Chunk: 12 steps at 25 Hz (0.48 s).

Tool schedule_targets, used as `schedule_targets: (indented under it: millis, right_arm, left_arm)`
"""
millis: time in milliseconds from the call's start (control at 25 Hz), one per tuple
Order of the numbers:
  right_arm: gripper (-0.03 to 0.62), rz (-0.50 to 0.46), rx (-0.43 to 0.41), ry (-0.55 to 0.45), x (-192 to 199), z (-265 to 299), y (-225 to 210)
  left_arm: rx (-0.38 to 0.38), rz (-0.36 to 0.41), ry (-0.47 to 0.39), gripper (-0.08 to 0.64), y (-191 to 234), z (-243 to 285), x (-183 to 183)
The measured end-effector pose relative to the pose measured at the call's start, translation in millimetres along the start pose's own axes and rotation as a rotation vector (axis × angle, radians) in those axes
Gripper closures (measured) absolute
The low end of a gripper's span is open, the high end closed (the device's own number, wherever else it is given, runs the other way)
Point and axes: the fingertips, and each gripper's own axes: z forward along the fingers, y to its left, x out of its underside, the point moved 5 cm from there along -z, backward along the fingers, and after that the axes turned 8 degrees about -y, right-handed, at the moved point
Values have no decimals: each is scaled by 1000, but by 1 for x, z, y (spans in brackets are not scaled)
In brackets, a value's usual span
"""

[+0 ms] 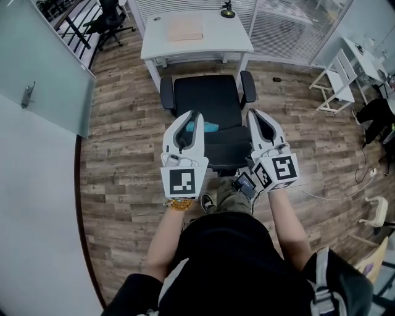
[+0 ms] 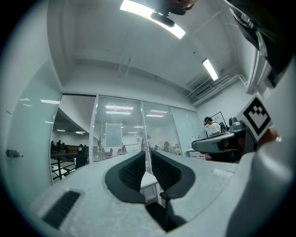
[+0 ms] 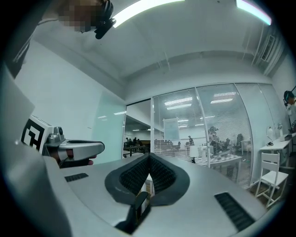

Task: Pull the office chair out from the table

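The black office chair (image 1: 207,102) stands in front of the white table (image 1: 216,37), its armrests near the table's front edge and its backrest toward me. In the head view both grippers hover over the top of the backrest, pointing at the table. My left gripper (image 1: 187,126) (image 2: 146,152) has its pads a narrow slit apart with nothing between them. My right gripper (image 1: 260,123) (image 3: 149,157) is shut, tips touching, and empty. Neither gripper view shows the chair; each shows the other gripper beside it. Something teal (image 1: 207,127) lies by the left gripper's tip.
A frosted glass partition (image 1: 43,68) runs along the left. Another office chair (image 1: 110,18) stands at the far left, and a white chair (image 1: 336,83) and desk at the right. Cables (image 1: 364,173) lie on the wood floor, with a white stool (image 1: 378,213) nearby. A flat tan object (image 1: 185,28) sits on the table.
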Motion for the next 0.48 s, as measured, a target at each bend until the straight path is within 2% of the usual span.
schedule_targets:
  millis: [360,480]
  right_arm:
    - [589,-19,18,13,0,-8,-9]
    - [589,-19,23,16,0,-14,-14]
  left_arm:
    - [10,-4,11,509,-6,-5,1]
    - [25,15,27,509,-14,-5,4]
